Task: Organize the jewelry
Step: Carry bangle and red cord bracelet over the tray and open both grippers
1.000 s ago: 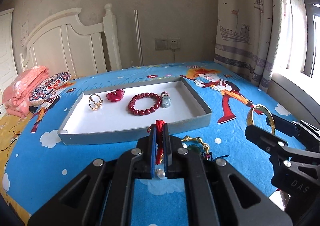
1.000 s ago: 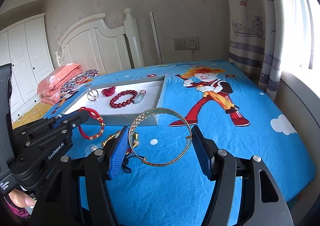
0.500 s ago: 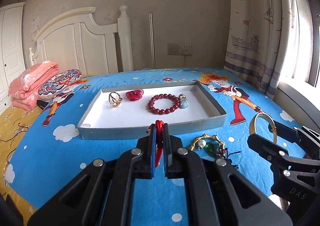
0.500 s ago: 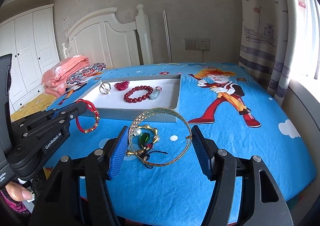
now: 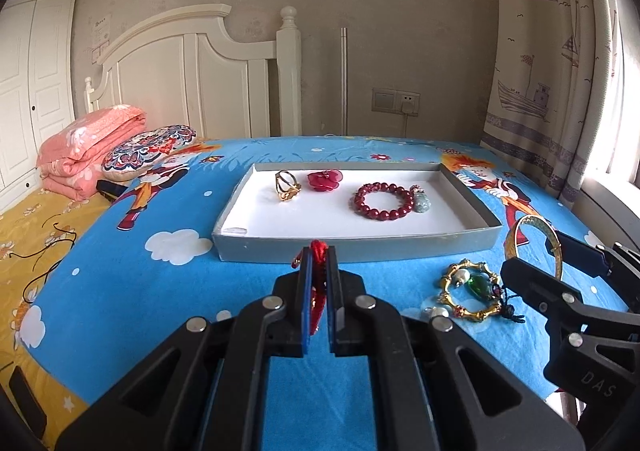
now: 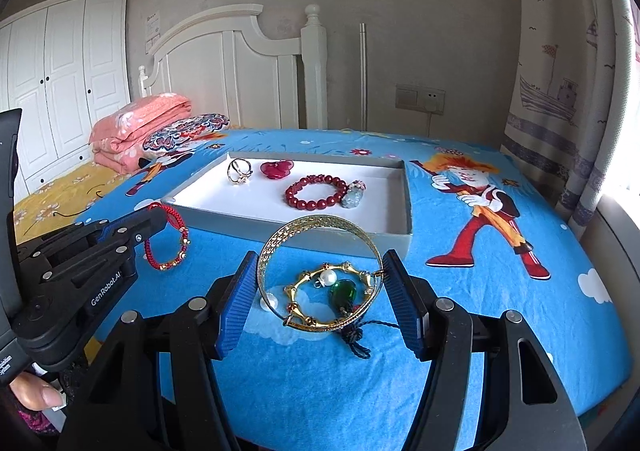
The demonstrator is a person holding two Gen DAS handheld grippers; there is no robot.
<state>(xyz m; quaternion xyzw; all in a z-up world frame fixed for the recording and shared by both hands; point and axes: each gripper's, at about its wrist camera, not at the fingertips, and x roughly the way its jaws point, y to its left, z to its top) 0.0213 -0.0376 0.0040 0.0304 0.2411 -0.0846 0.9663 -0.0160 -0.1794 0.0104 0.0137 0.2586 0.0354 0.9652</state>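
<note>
1. The left hand-held gripper [image 5: 318, 263] has its blue pads nearly together, pinching a red cord bracelet [image 6: 168, 237] with small gold beads; from the right wrist view the loop hangs free below the fingertips, above the blue cartoon bedsheet [image 5: 132, 283].
2. The right hand-held gripper [image 6: 320, 271] stands fairly wide, its ribbed blue pads pressing on either side of a thin gold bangle [image 6: 316, 227] held upright like a hoop.
3. Seen through that hoop, a gold bamboo-style bracelet [image 6: 320, 303] with a pearl, a green bead and a dark tassel lies on the bed.
4. Both hand-held grippers point forward and slightly down toward a shallow grey tray [image 5: 472, 243] with a white floor, just beyond their tips.
5. In the tray lie a gold ring [image 5: 286, 187], a red flower piece [image 5: 324, 179], a dark red bead bracelet [image 5: 384, 201] and, touching it, a pale green pendant [image 5: 422, 201].
6. A fingertip [image 6: 40, 397] of the person shows at the lower left of the right wrist view.
7. Compared with a second ago, both views have swung — the tray now sits further right and more square-on, the white headboard [image 5: 192, 71] more central — while each grip is unchanged.
</note>
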